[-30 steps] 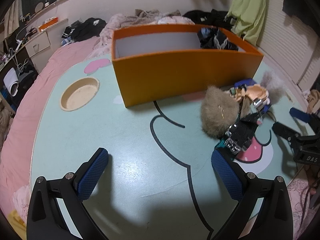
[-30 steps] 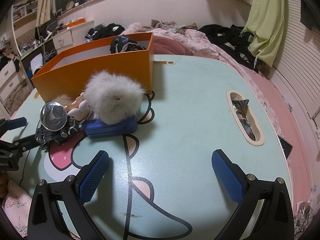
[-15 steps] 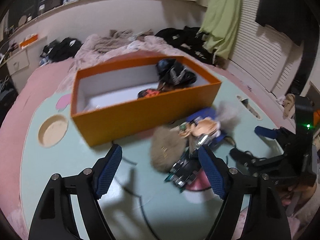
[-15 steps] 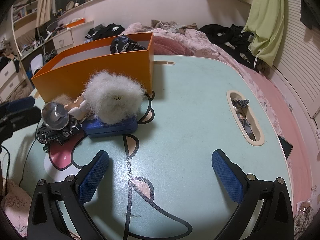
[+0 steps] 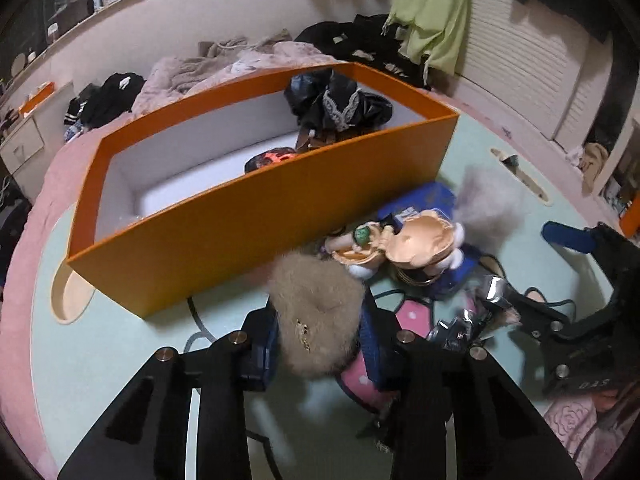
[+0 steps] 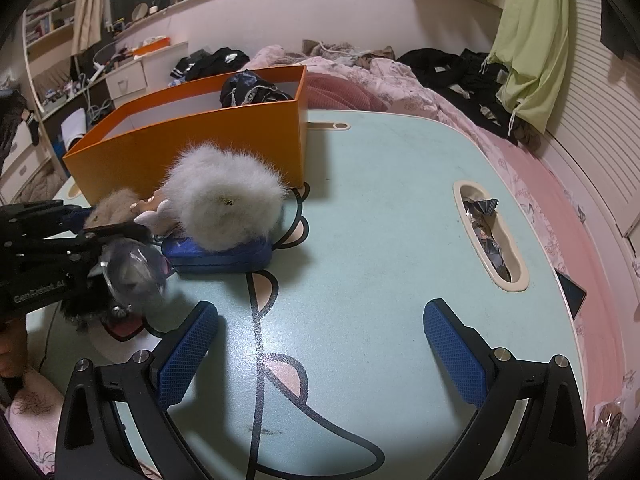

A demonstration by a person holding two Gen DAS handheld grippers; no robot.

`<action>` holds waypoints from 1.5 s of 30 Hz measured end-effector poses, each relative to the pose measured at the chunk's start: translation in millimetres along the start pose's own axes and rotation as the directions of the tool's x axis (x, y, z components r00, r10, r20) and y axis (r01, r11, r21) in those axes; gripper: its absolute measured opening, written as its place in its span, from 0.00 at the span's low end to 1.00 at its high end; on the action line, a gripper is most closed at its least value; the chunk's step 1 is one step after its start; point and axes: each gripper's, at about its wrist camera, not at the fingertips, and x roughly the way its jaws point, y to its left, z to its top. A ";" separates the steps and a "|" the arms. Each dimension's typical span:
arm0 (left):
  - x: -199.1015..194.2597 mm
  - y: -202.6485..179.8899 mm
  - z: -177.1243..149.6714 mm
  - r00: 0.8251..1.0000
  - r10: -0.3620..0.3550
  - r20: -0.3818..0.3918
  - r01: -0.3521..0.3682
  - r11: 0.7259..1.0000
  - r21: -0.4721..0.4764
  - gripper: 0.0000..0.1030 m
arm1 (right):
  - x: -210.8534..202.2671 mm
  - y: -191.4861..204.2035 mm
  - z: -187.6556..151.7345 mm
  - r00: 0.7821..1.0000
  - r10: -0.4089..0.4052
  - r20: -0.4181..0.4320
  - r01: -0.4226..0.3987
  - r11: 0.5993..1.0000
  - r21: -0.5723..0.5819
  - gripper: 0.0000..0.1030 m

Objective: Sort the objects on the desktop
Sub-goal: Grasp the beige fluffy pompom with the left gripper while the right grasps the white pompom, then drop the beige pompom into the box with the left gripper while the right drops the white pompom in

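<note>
Since the left gripper (image 5: 318, 342) jaws pinch only the brown pom-pom (image 5: 316, 312) between them, soft fur may slip before the orange box (image 5: 256, 216) ahead; right gripper (image 6: 320, 344) jaws wide, empty.

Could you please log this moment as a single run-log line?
left gripper: shut on brown pompom | right gripper: open, holds nothing | orange box: behind pile | pompom not yet boxed

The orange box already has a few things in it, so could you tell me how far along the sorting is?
Done: dark clothing and a red-black item lie inside the orange box. In hand: the left gripper closes on the brown pompom. Left: doll, white pompom, blue pouch and toy car; the right gripper is open, idle.
</note>
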 end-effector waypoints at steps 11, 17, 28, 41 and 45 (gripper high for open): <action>-36.7 16.4 -6.3 0.992 -0.017 0.127 0.024 0.998 -0.051 0.34 | -29.5 -3.9 17.9 0.976 0.142 0.167 -0.152 0.987 0.047 0.95; -47.4 20.0 -13.8 0.988 -0.021 0.153 0.033 0.996 -0.077 0.34 | -19.3 22.7 53.0 0.960 0.217 0.177 -0.219 0.976 -0.007 0.85; -60.3 29.2 -15.4 0.980 -0.022 0.200 0.044 0.993 -0.107 0.34 | -12.4 0.6 63.9 0.933 0.311 0.184 -0.327 0.942 0.068 0.21; -81.5 55.3 39.3 0.949 0.043 0.313 -0.004 0.992 -0.125 0.34 | -19.7 15.4 134.4 0.883 0.383 0.270 -0.398 0.918 -0.002 0.20; -74.5 63.8 58.3 0.947 0.050 0.318 -0.004 0.990 -0.142 0.34 | -9.4 23.6 153.3 0.870 0.415 0.268 -0.427 0.904 -0.016 0.20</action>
